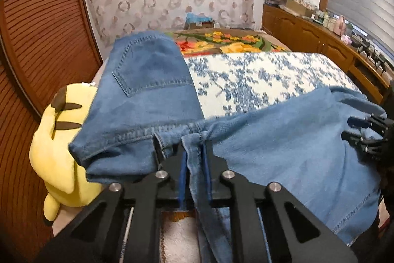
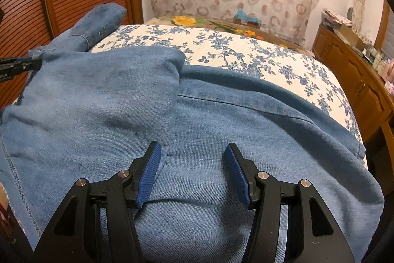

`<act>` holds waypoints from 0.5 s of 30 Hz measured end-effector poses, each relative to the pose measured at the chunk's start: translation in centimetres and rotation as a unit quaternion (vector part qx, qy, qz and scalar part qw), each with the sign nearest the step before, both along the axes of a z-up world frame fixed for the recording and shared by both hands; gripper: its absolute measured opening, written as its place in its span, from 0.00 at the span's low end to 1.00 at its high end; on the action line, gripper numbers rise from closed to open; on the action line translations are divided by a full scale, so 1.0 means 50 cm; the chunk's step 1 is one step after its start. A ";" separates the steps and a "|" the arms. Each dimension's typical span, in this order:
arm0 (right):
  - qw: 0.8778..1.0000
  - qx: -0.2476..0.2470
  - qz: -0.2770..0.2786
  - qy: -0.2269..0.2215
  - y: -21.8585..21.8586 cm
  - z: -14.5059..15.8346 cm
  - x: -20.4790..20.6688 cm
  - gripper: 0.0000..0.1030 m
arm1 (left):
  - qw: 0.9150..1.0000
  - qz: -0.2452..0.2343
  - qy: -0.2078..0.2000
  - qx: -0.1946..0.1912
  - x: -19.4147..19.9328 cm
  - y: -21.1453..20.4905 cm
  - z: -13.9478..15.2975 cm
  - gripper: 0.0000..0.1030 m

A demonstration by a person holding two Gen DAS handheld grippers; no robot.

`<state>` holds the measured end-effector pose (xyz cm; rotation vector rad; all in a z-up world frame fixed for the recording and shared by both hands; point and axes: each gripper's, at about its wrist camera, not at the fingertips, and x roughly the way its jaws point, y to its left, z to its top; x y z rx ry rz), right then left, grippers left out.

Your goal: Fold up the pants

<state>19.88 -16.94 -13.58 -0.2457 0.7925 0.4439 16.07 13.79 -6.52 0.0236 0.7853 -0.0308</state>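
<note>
Blue denim pants (image 1: 283, 137) lie across the near part of the bed, with the back-pocket part (image 1: 150, 70) stretching away at the left. My left gripper (image 1: 195, 152) is shut on a bunched fold of the pants near a seam and holds it up. In the right wrist view the pants (image 2: 197, 120) fill the foreground, one layer folded over another. My right gripper (image 2: 192, 152) is open just above the denim, holding nothing. It also shows in the left wrist view (image 1: 354, 127) at the far right, over the fabric. The left gripper's tip shows at the left edge (image 2: 22, 65).
The bed has a blue-and-white floral cover (image 1: 258, 75) and a bright flowered blanket (image 1: 221, 41) behind. A yellow plush toy (image 1: 59, 147) sits at the bed's left edge. A wooden slatted door (image 1: 37, 28) is at the left; a cluttered wooden cabinet (image 1: 320, 33) runs along the right.
</note>
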 end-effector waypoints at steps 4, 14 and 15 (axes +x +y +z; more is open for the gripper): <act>1.000 -0.002 0.000 -0.002 -0.001 -0.002 -0.001 0.55 | 1.000 0.012 -0.023 -0.003 0.008 0.015 0.033 0.08; 1.000 -0.003 -0.001 -0.002 -0.003 -0.006 -0.002 0.55 | 1.000 0.012 -0.016 -0.019 0.004 0.013 0.039 0.18; 1.000 -0.003 -0.001 -0.002 -0.002 -0.005 -0.002 0.55 | 1.000 0.010 -0.020 -0.021 -0.003 0.011 0.041 0.23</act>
